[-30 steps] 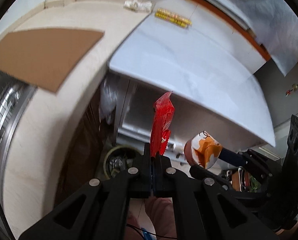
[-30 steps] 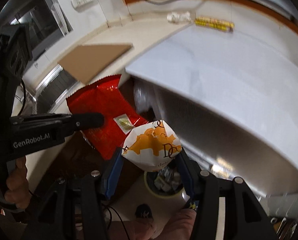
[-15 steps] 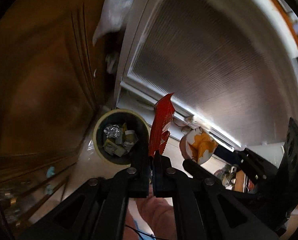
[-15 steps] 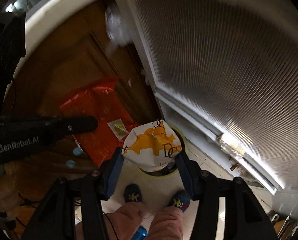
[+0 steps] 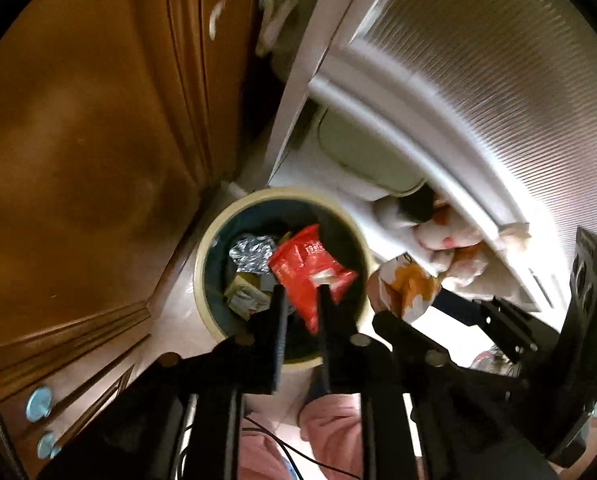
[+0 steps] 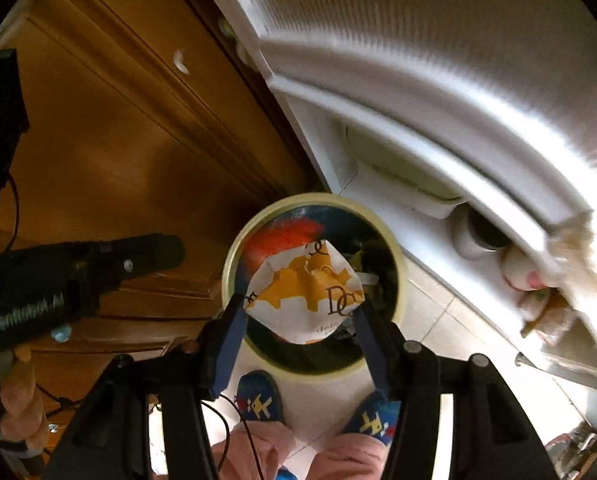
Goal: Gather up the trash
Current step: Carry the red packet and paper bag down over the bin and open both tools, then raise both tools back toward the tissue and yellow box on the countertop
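A round trash bin (image 5: 202, 272) with a cream rim stands on the floor, holding foil and several wrappers. My left gripper (image 5: 301, 304) hangs just above it. Its jaws are opening, and the red snack wrapper (image 5: 304, 264) hangs loose in the gap, tipping into the bin. To its right, my right gripper (image 5: 416, 300) carries a crumpled white-and-orange paper wad (image 5: 406, 288). In the right wrist view the right gripper (image 6: 300, 310) is shut on that wad (image 6: 304, 292) directly over the bin (image 6: 398, 280). The red wrapper (image 6: 282, 236) shows as a blur inside, and the left gripper's fingers (image 6: 154, 248) reach in from the left.
A brown wooden cabinet (image 5: 78, 140) rises close on the bin's left. A white ribbed appliance front (image 5: 478, 80) stands on its right, with bags and cloth (image 5: 454, 240) stuffed under it. The person's feet in blue slippers (image 6: 258, 396) stand on the tiled floor just before the bin.
Both grippers dropped from counter height to just above the bin. The left jaws parted and the red wrapper slumped from upright toward the bin. The right still grips the paper wad.
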Demonstrator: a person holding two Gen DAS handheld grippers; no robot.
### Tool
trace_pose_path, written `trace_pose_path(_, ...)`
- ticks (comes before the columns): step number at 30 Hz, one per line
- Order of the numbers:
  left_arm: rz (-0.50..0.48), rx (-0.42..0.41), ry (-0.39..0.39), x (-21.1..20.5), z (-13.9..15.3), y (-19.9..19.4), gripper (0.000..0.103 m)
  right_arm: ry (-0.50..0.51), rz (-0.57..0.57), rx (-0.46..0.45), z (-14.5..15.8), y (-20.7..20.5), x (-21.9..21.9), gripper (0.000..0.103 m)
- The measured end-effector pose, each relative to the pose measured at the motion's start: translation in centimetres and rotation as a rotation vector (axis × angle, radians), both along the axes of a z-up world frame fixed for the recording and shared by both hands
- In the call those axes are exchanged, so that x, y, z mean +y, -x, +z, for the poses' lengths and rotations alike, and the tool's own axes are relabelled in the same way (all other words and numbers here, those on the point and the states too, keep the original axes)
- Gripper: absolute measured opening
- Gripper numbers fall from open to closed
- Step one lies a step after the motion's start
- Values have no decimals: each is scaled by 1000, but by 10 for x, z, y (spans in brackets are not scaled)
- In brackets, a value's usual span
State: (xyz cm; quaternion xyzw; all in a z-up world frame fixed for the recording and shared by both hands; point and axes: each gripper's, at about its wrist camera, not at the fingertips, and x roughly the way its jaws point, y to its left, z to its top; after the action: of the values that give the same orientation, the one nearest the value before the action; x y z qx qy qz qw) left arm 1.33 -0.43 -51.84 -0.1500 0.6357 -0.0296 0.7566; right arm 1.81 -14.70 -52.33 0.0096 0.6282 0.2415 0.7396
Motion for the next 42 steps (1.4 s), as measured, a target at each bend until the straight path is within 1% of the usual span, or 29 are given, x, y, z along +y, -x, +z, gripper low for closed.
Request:
trace_pose_path(2, -13, 22, -10, 2, -15, -4, 40, 8, 10, 5, -18, -4, 5, 56)
trace_pose_path(3, -19, 29, -16, 2, -22, -5, 46, 11, 14, 9, -24, -6, 6, 56)
trace_pose_path(5, -26, 33, -34, 3, -31, -6, 66, 27, 29, 14, -36, -8, 9, 61)
trace_pose_path(6, -29, 33, -42, 3, -35, -7, 71, 29, 34, 12, -39, -8, 11, 63)
trace_pose_path(7, -30, 35, -52, 3, -40, -7, 81, 29, 39, 7, -42, -8, 12, 63)
trace_pose_path(8, -30, 34, -59, 5, -41, -7, 86, 27, 42, 5, -42, -7, 13, 63)
trace_pose_path(11, -26, 34, -70, 6, -47, -8, 89, 30, 35, 7, -50, -8, 12, 64)
trace_pose_path(13, -25, 37, -77, 6, -49, -9, 94, 32, 23, 7, -53, -8, 9, 64)
trace_pose_path(19, -26, 26, -81, 11, -46, -7, 95, 49, -40, 18, -55, -4, 6, 65)
trace_pose_path(25, -22, 7, -78, 14, -34, -4, 96, 56, -94, 17, -43, -5, 1, 65)
trace_pose_path(26, -22, 4, -80, 14, -30, -3, 96, 60, -100, 15, -39, -5, 1, 66)
trace_pose_path(27, -23, 1, -80, 13, -26, -3, 96, 62, -105, 15, -36, -5, 1, 70)
trace_pose_path(28, -25, -4, -81, 12, -21, -2, 96, 63, -111, 13, -31, -5, 0, 74)
trace_pose_path(29, -27, -8, -82, 12, -17, -1, 96, 64, -117, 9, -27, -5, 0, 75)
trace_pose_path(35, -39, -30, -77, 9, 20, 3, 96, 62, -153, 11, 8, -3, -5, 75)
trace_pose_path(38, -48, -42, -65, 5, 46, 6, 96, 62, -170, 12, 31, -1, -9, 76)
trace_pose_path(40, -56, -55, -57, 3, 66, 9, 96, 64, -179, 9, 47, 1, -11, 82)
trace_pose_path(42, -67, -72, -50, 1, 90, 12, 96, 54, -189, 2, 67, 3, -15, 85)
